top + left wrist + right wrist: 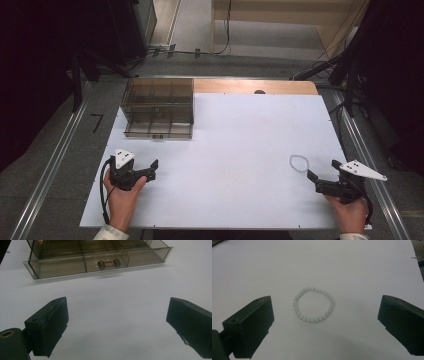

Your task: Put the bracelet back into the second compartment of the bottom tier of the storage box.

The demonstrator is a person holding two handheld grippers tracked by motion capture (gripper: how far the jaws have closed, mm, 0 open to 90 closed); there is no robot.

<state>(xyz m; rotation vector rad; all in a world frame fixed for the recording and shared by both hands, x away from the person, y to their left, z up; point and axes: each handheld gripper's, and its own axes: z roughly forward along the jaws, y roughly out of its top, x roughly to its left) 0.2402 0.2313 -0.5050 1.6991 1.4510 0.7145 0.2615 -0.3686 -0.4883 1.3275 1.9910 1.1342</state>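
Observation:
A bracelet of pale beads (299, 163) lies flat on the white tabletop (240, 130) at the right. My right gripper (324, 170) rests just short of it, open; in the right gripper view the bracelet (313, 320) lies ahead between the two wide-apart jaws, untouched, and the right gripper (326, 305) holds nothing. A smoky clear plastic drawer box (158, 107) stands at the back left. My left gripper (152, 170) sits in front of it, open and empty. In the left gripper view the left gripper (117, 315) faces the box's drawer front (62, 263) and its small handle (108, 264).
A strip of wooden table edge (255, 86) shows behind the white top. Metal rails (55, 155) run along both sides of the table. Dark stands and cables stand on the floor at the back.

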